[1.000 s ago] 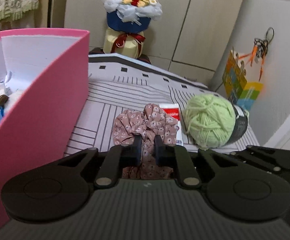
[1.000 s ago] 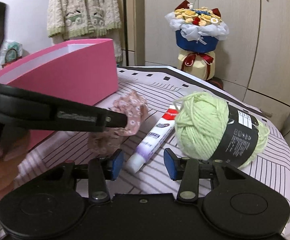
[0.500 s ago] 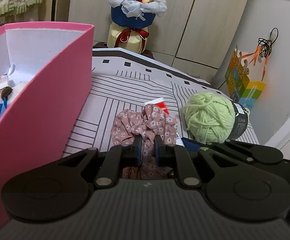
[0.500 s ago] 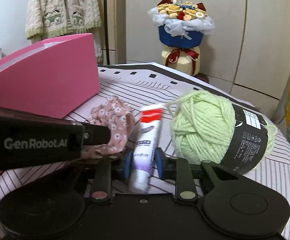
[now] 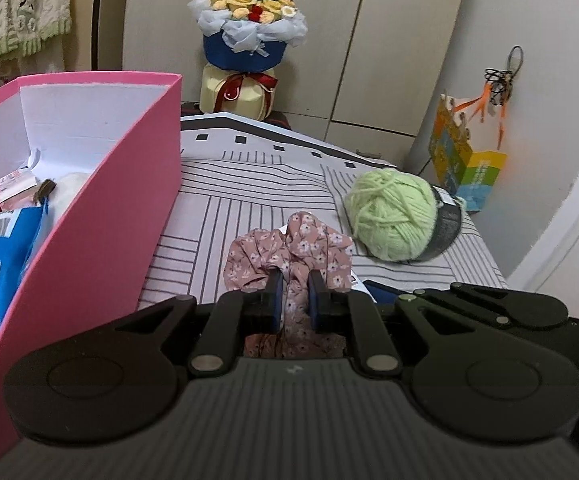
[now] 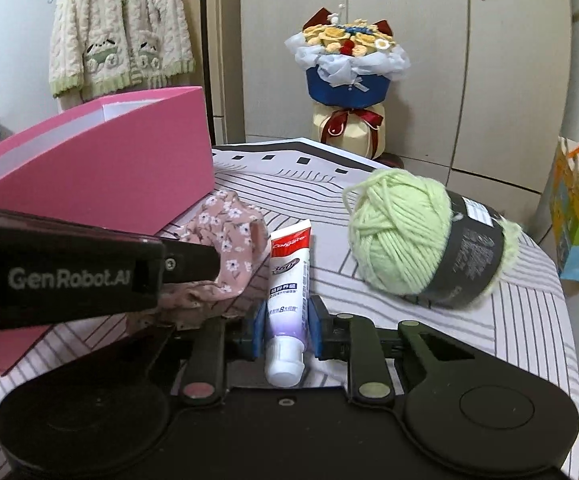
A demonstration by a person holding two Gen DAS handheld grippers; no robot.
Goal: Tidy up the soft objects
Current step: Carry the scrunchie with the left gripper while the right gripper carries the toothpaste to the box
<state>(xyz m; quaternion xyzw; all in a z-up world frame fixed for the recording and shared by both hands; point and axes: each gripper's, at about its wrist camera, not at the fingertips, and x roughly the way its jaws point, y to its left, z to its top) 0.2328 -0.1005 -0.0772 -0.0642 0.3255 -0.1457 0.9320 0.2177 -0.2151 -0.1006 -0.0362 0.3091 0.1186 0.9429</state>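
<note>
Left wrist, striped tablecloth (image 5: 249, 184), cupboard doors (image 5: 401, 40)

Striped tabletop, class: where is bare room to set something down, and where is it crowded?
Free: the striped tabletop between the pink box and green yarn ball, toward the far edge. Crowded: the near middle, where the floral scrunchie, toothpaste tube and both grippers meet.

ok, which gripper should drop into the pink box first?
Left. The left hand-held gripper, shut on the floral scrunchie, sits right beside the pink box; the right, clamping the toothpaste tube, is farther off.
</note>
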